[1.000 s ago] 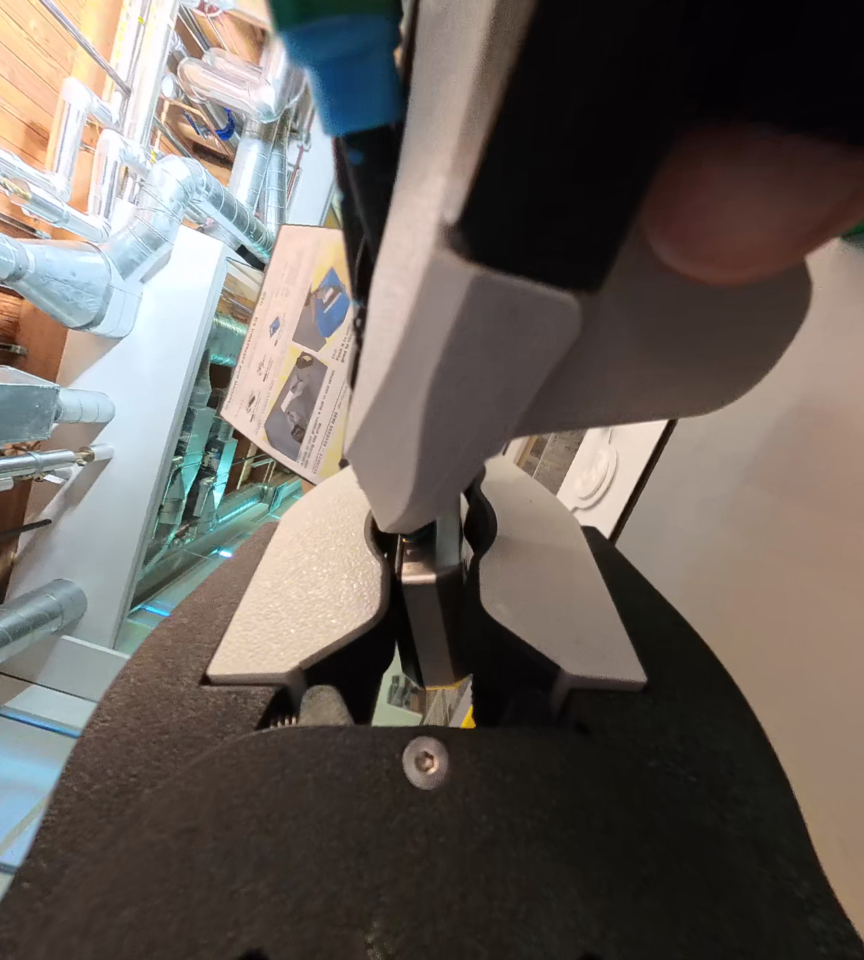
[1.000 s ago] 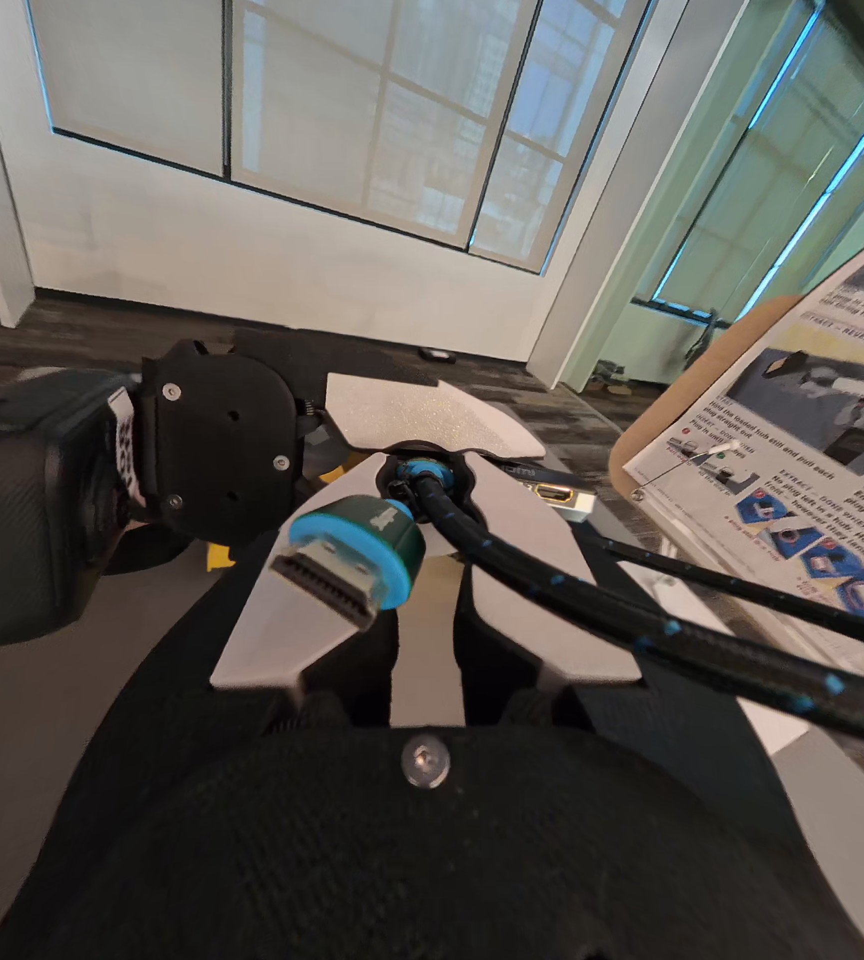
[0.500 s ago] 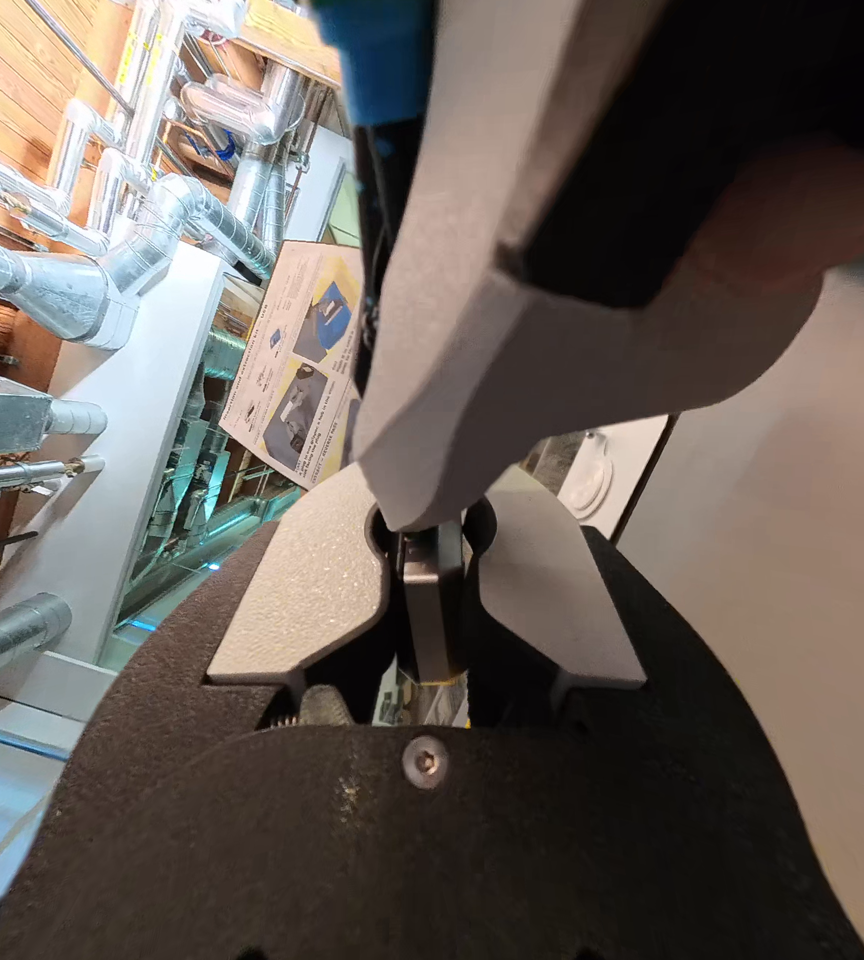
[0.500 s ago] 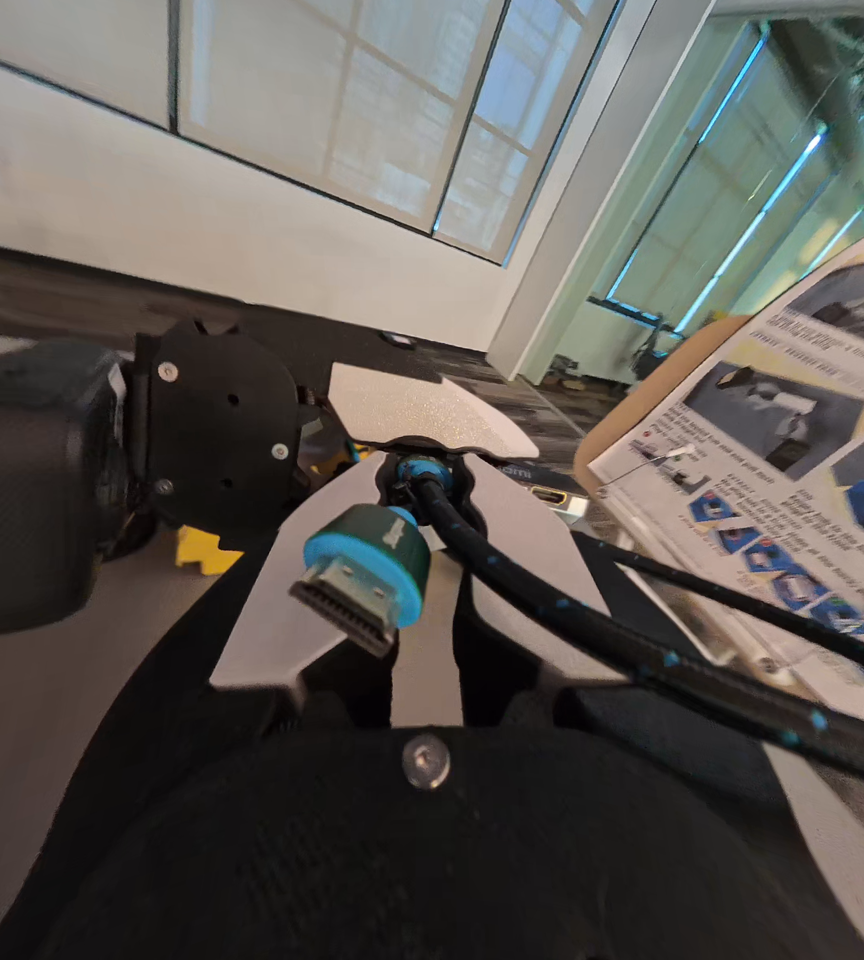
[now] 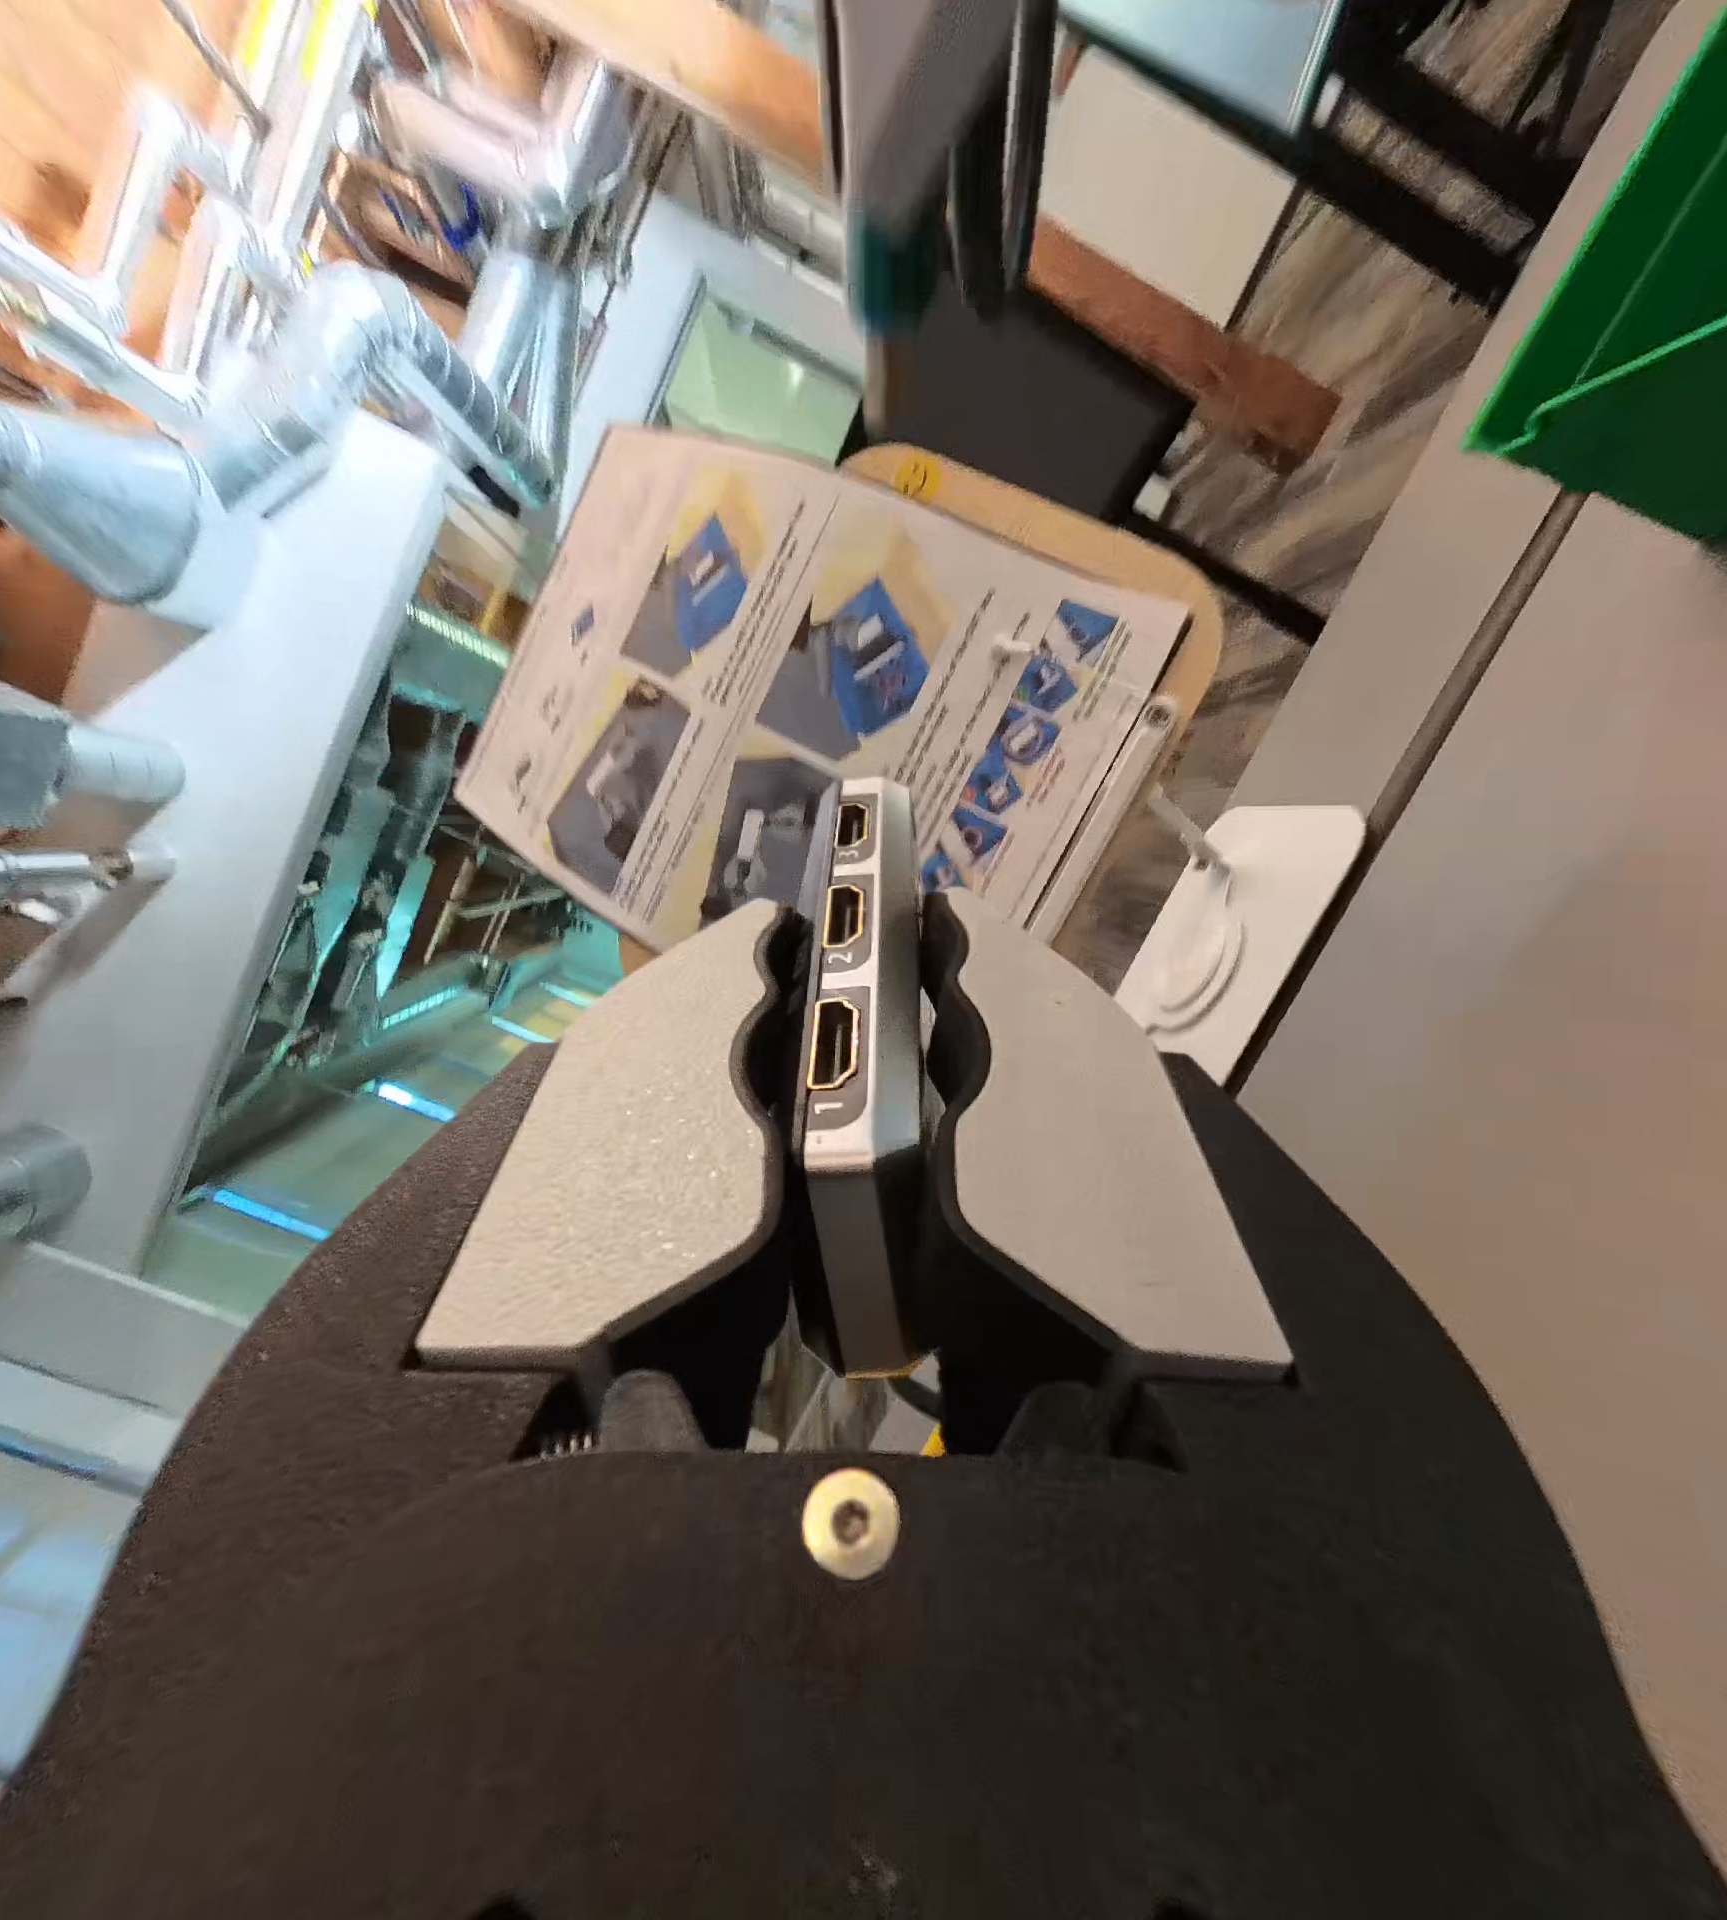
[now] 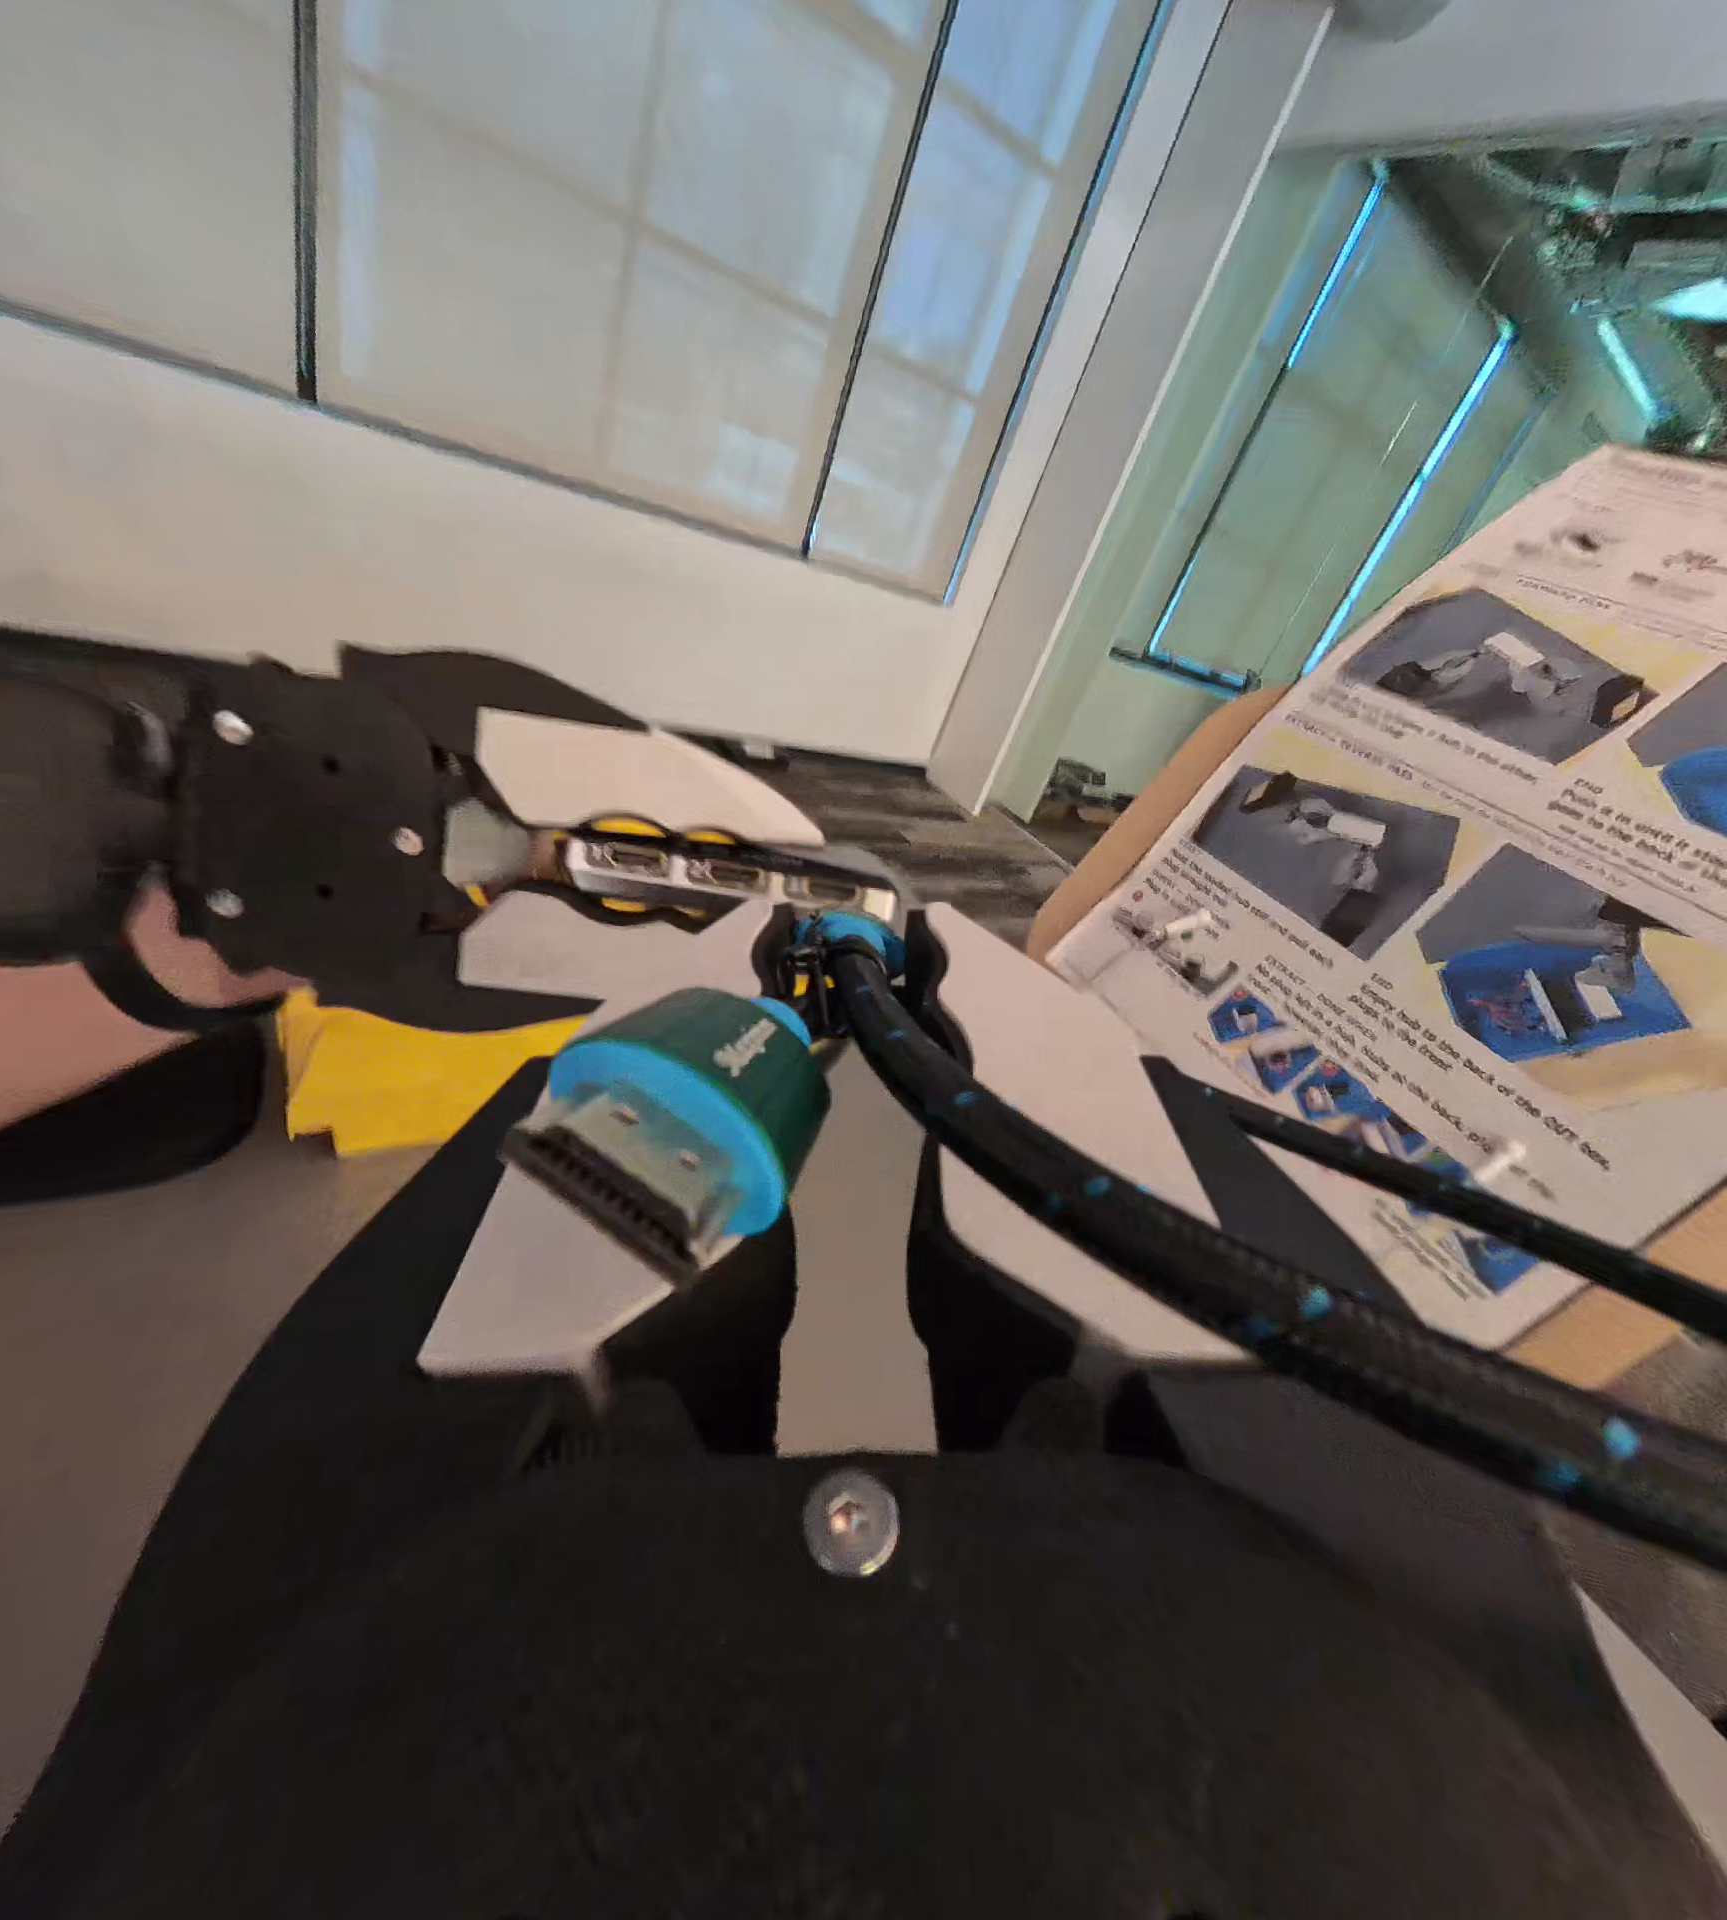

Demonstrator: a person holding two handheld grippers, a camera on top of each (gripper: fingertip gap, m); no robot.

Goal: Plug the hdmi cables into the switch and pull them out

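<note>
My left gripper (image 5: 854,920) is shut on the edge of the HDMI switch (image 5: 864,1122), a slim silver and black box. Its three gold ports face me and all are empty. My right gripper (image 6: 843,940) is shut on a black braided HDMI cable (image 6: 1098,1184) at its blue strain relief; that cable's plug is hidden beyond the fingertips. A second plug (image 6: 672,1127), green with a blue collar, hangs loose over my right gripper's left finger. In the right wrist view the left gripper (image 6: 630,862) holds the switch (image 6: 724,873) just past my right fingertips.
A printed instruction sheet on a cardboard board (image 5: 838,665) stands behind the switch and also shows in the right wrist view (image 6: 1461,935). A green bin (image 5: 1690,260) is at upper right and a white holder (image 5: 1243,914) lies on the grey table (image 6: 59,1351). A thin black cable (image 6: 1565,1257) crosses at right. My right fingertips sit around 9 centimetres from my left ones.
My right gripper has drawn back from the switch with its cable. It no longer covers the left wrist view, so the three empty ports now show. The left gripper keeps its hold.
</note>
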